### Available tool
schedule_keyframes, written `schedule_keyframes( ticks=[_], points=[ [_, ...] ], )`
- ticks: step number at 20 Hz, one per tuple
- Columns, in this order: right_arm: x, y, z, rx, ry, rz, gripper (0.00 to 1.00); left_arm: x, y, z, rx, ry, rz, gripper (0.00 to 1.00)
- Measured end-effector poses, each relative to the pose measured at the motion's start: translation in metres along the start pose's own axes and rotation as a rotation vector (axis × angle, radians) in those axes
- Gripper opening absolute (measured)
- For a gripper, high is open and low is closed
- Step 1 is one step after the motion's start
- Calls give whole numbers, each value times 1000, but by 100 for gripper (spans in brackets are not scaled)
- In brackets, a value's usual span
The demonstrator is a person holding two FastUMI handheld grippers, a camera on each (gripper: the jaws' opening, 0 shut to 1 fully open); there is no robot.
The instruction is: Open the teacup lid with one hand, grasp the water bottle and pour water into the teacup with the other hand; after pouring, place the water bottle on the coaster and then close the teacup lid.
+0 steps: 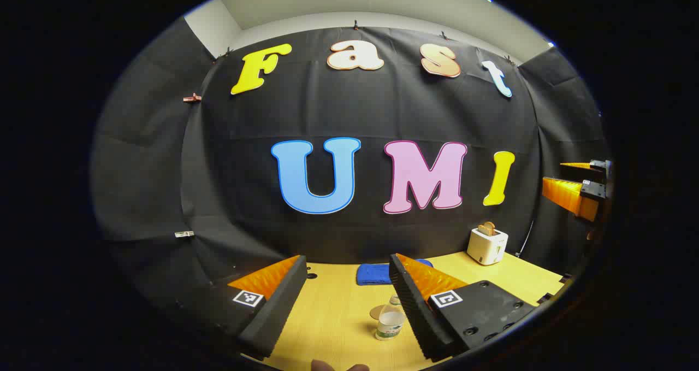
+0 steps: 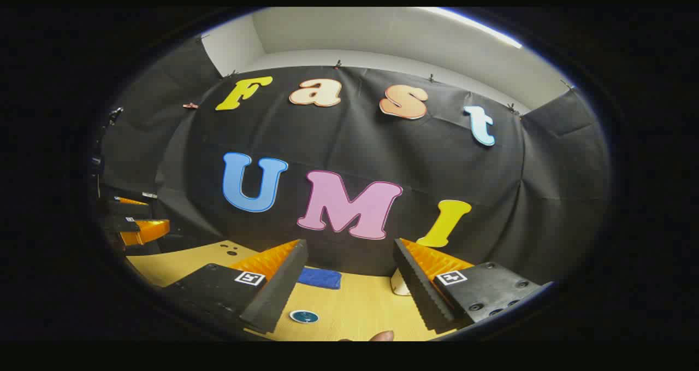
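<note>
Black cloth point(image 1: 382, 119) drapes the booth's walls behind a pale wooden table point(image 1: 333, 316); above the cloth, a white wall point(image 2: 382, 37) meets a lit ceiling strip point(image 2: 480, 27).

Clear water bottle point(image 1: 390, 320), blue cloth point(image 1: 373, 273), white toaster point(image 1: 486, 245)

The table point(image 1: 338, 316) looks like smooth, pale wood laminate with a faint sheen. The water bottle point(image 1: 390, 321) is clear, glossy plastic, the blue towel point(image 1: 373, 273) soft matt cloth. The toaster point(image 1: 487, 245) seems smooth white plastic.
</note>
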State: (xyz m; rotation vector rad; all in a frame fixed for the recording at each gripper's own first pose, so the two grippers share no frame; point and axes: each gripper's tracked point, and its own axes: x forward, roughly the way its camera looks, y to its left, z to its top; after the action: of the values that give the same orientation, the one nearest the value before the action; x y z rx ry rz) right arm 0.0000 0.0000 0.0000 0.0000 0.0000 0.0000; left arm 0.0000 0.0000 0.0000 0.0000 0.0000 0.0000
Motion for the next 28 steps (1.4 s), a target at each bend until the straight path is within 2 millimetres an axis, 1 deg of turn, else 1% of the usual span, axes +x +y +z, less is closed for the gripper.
schedule_keyframes(
  ticks=[2, 7, 8, 14, 19, 20, 22, 24, 25, 28],
  points=[
    [-1, 0, 0, 4, 5, -1, 98, 0, 2, -1, -6, 3, 2, 95],
    [1, -3, 3, -7, -3, -3, 98, 0, 2, -1, -5, 1, 7, 95],
    [2, -4, 2, -6, -4, -2, 98, 0, 2, -1, -4, 2, 8, 95],
    [2, -1, 3, -11, -9, 11, 96, -3, 1, 1, 1, -5, 15, 95],
    [4, 0, 0, -10, -9, 27, 98, 0, -2, -3, -1, 5, 9, 95],
    [5, 3, -3, -3, -6, 39, 98, 1, -3, -4, -1, 10, 6, 95],
    [6, 11, -17, 27, 17, 73, 96, 3, -11, -14, -3, 23, -14, 95],
    [11, 16, -41, 66, 60, 101, 96, 3, -20, -32, -4, 53, -39, 95],
    [14, 18, -58, 84, 87, 105, 99, 7, -23, -44, -5, 68, -45, 95],
    [23, 26, -114, 105, 152, 125, 98, 13, -34, -83, -6, 107, -71, 96]
  ],
)
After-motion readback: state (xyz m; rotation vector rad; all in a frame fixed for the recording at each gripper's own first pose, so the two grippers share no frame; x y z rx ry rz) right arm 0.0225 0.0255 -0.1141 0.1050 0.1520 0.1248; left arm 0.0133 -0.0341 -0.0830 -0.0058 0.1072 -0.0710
